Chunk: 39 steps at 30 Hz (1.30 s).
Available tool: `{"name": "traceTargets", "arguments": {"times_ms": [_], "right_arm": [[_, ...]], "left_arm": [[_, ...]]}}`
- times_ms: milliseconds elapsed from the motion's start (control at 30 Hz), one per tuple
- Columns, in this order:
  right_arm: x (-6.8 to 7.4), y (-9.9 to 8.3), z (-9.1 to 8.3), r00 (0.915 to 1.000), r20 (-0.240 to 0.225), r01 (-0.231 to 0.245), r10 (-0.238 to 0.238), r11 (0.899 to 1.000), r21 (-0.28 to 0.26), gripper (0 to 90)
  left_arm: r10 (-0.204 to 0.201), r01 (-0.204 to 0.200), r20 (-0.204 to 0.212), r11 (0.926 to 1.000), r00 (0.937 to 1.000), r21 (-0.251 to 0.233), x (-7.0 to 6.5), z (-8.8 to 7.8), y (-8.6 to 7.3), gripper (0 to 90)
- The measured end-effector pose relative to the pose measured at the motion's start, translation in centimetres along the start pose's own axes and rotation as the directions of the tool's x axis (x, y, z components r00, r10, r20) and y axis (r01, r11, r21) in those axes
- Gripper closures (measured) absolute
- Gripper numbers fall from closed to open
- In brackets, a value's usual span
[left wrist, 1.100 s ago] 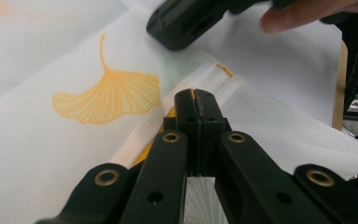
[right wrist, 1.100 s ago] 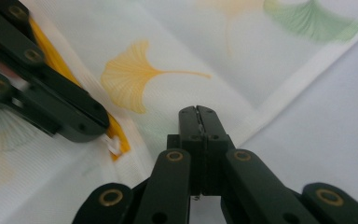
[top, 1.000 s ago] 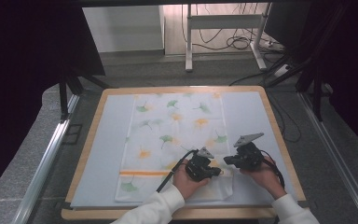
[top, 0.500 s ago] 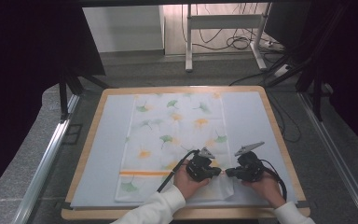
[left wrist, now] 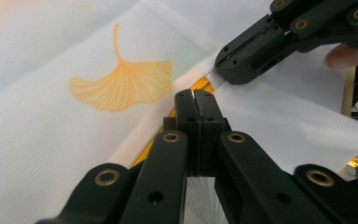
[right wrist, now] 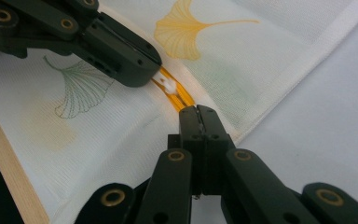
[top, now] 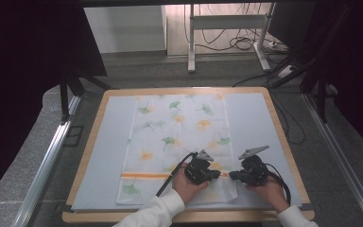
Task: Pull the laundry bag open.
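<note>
Item: cloth [top: 179, 137], white with ginkgo-leaf print and an orange stripe [top: 144, 175] across its near end. Lies flat on the pale mat of the desk [top: 283, 142], stretching away from both tongs; its near hem sits under them.

Left tongs [top: 216, 174]: clenched, jaws pressed together at the orange stripe, a small pucker of fabric at the tips; judged pinching the cloth.

Right tongs [top: 232, 175]: clenched likewise, tip to tip with the left, on the same stripe near the cloth's right edge.

Step in hand, as judged: gripping the near right corner area to begin a fold.

Next move calls for: both pinches kept firm, raised together and carried away from the person over the cloth, with the edges kept aligned.
</note>
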State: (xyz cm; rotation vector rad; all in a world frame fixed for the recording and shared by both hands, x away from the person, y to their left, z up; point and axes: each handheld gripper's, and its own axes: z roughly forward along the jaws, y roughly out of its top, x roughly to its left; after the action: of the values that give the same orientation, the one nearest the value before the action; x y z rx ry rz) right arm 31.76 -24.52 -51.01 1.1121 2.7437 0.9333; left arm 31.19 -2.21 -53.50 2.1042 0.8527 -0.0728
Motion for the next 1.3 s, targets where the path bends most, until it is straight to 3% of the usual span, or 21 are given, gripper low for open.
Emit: {"name": "traceTargets", "arguments": {"times_ms": [100,267,500,867,1300], "right_arm": [[0.0,0.1,0.0,0.9999,0.001,0.011,-0.011,1.000,0.005,90.0],[0.1,0.1,0.0,0.9999,0.003,0.016,-0.016,1.000,0.006,90.0],[0.0,0.1,0.0,0.9998,0.000,0.019,-0.019,1.000,0.006,90.0],[-0.1,0.0,0.0,0.9998,-0.006,0.021,-0.021,1.000,0.003,90.0],[-0.2,-0.1,0.0,0.9996,-0.016,0.022,-0.022,1.000,-0.003,90.0]], "left_arm": [[-0.019,0.019,0.010,0.9998,0.9998,0.001,0.5,-0.5,-0.4,90.0],[-0.010,0.010,-0.012,0.9999,0.9999,0.000,0.7,-1.4,-1.0,90.0],[-0.035,0.035,-0.027,0.9994,0.9990,-0.002,2.1,-3.3,-2.3,90.0],[-0.024,0.025,-0.053,0.9994,0.9983,0.022,3.1,-5.1,-3.4,90.0],[-0.046,0.048,-0.082,0.9987,0.9955,0.020,5.0,-7.9,-5.1,90.0]]}}
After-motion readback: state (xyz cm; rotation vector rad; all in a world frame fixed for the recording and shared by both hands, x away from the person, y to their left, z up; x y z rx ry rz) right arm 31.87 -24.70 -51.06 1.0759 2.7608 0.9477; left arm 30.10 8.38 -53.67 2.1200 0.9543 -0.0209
